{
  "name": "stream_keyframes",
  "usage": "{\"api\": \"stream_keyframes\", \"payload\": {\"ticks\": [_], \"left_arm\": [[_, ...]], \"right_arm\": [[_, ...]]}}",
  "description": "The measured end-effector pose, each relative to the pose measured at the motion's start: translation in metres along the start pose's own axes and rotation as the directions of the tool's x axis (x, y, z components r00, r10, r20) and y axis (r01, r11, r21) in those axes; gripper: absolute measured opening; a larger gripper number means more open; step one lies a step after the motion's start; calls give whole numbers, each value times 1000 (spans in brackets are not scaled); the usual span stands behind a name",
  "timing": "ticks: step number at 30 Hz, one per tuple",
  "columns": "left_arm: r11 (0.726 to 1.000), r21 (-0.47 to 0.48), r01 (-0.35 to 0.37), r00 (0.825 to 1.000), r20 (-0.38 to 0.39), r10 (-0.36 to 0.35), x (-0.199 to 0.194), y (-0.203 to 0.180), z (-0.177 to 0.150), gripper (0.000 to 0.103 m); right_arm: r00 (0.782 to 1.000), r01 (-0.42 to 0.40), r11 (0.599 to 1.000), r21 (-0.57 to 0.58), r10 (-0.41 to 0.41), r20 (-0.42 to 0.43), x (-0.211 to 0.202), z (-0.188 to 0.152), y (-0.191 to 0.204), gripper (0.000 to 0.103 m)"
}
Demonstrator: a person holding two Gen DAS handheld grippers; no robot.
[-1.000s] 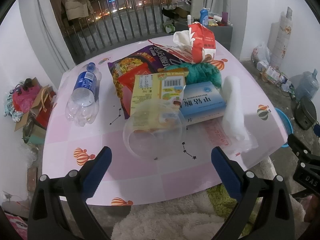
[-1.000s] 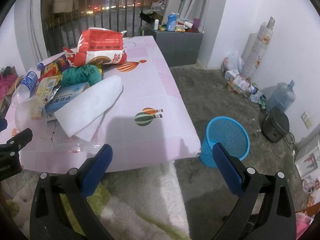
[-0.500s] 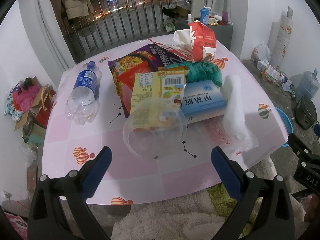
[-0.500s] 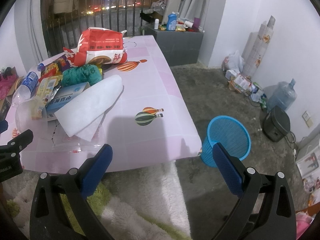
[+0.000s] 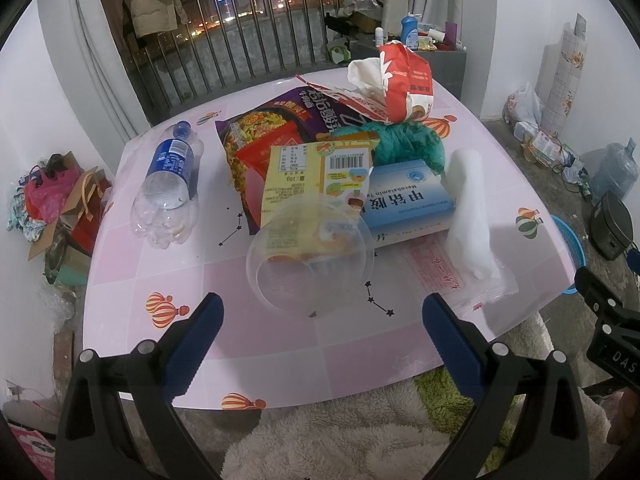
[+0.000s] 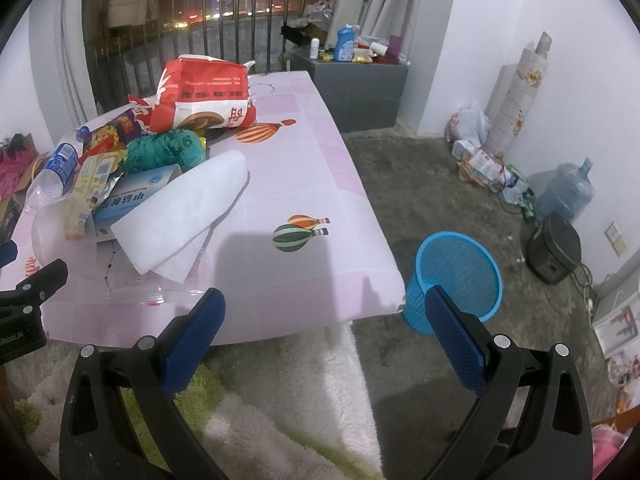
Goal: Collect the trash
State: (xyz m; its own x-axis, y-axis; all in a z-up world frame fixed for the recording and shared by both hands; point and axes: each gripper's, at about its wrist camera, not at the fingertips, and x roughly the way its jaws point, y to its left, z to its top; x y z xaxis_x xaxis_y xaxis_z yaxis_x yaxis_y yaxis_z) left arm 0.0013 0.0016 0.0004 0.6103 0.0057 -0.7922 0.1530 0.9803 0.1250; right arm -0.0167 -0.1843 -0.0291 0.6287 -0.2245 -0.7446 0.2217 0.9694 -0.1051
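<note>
Both tools, left tool (image 5: 320,320) and right tool (image 6: 324,312), gape wide and empty; all trash remains heaped on the counter (image 5: 260,340), the blue wastebasket (image 6: 460,268) seemingly unfilled.

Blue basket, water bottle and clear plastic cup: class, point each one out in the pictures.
Blue basket (image 6: 460,276), right wrist view, on its mesh inner wall.
Water bottle (image 5: 170,174), left wrist view, on the blue label.
Clear plastic cup (image 5: 310,258), left wrist view, on its see-through side.
</note>
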Motion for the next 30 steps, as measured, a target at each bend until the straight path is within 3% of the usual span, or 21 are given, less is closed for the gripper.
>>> {"api": "stream_keyframes", "payload": {"ticks": [19, 25, 30], "left_arm": [[999, -44, 19, 1000, 4, -19, 4, 13, 4, 97], [998, -66, -1, 1000, 20, 2, 11, 34, 12, 97], [996, -78, 52, 998, 46, -49, 22, 48, 15, 97]], "right_arm": [[999, -51, 998, 23, 51, 4, 2, 7, 2, 95], [985, -169, 985, -31, 169, 26, 17, 32, 23, 95], [950, -306, 952, -13, 304, -63, 54, 46, 42, 95]]}}
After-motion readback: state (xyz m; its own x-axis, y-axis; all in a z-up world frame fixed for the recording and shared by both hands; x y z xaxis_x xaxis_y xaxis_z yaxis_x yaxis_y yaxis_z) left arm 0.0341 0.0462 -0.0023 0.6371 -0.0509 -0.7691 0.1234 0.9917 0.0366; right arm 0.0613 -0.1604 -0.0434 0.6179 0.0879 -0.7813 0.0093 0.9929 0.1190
